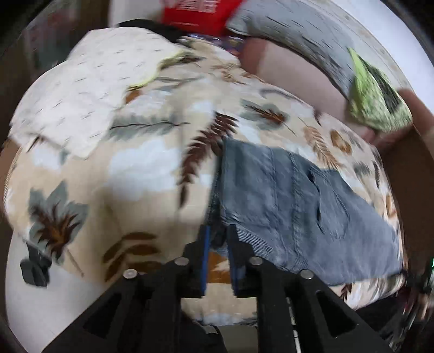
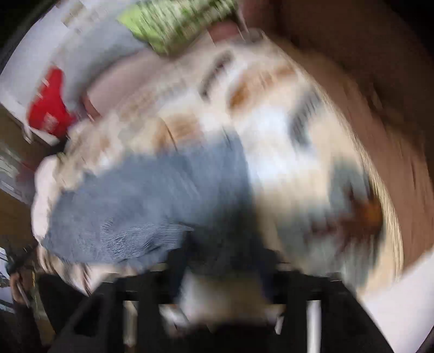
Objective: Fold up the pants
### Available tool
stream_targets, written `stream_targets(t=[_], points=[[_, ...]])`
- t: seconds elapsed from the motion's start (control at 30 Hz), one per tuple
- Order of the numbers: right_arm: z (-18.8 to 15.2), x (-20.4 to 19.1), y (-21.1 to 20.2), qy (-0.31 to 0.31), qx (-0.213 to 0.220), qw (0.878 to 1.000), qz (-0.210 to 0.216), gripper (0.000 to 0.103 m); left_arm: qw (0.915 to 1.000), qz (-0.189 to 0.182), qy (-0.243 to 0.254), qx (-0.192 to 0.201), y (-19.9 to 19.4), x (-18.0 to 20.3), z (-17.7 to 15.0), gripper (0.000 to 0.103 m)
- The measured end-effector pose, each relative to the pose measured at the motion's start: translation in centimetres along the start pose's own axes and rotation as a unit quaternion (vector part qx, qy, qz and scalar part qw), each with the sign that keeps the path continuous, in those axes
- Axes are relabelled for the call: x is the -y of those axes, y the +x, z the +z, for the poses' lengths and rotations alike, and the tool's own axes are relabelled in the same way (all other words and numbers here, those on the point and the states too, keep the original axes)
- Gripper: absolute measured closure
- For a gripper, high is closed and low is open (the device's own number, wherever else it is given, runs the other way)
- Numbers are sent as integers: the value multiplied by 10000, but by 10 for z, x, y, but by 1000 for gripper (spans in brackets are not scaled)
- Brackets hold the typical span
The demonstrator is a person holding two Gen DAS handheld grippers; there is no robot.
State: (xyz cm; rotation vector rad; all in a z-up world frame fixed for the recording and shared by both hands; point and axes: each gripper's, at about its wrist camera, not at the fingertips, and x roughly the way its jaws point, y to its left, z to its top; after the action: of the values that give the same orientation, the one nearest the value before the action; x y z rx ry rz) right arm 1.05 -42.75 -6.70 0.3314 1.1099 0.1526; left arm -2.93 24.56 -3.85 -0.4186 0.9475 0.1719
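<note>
Blue denim pants (image 1: 293, 206) lie folded on a leaf-patterned bedsheet (image 1: 141, 168), to the right in the left wrist view. My left gripper (image 1: 218, 236) has its black fingers with blue pads narrowly apart at the pants' near left corner; a bit of dark denim edge sits between the tips. In the right wrist view, heavily blurred, the pants (image 2: 152, 201) lie left of centre and my right gripper (image 2: 222, 260) is at their near right corner, with denim seemingly between its fingers.
A cream dotted cloth (image 1: 81, 89) lies at the far left of the bed. A grey pillow (image 1: 293, 35), a green patterned cloth (image 1: 377, 100) and a red item (image 1: 200, 13) lie at the far side. Brown floor (image 2: 379, 108) is to the right.
</note>
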Motion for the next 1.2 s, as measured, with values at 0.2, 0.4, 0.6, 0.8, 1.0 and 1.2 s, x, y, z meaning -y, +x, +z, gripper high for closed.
stream_targets(t=[0.2, 0.4, 0.6, 0.8, 1.0, 1.2], points=[[7, 11, -46, 683, 691, 9951, 197, 21, 9973, -188, 490, 518, -12, 55, 8, 45], [67, 12, -14, 1207, 621, 9902, 326, 21, 9944, 437, 942, 206, 53, 89, -9, 45], [96, -11, 46, 757, -152, 9957, -505, 89, 9948, 525, 866, 64, 84, 67, -24, 44], [117, -50, 12, -79, 761, 9914, -1060, 90, 9942, 479, 947, 166, 84, 67, -24, 43], [102, -28, 54, 78, 168, 9911, -1322, 76, 9926, 512, 1060, 286, 85, 69, -27, 41], [68, -41, -23, 412, 824, 9930, -743, 42, 9930, 492, 1028, 308, 84, 68, -27, 40]])
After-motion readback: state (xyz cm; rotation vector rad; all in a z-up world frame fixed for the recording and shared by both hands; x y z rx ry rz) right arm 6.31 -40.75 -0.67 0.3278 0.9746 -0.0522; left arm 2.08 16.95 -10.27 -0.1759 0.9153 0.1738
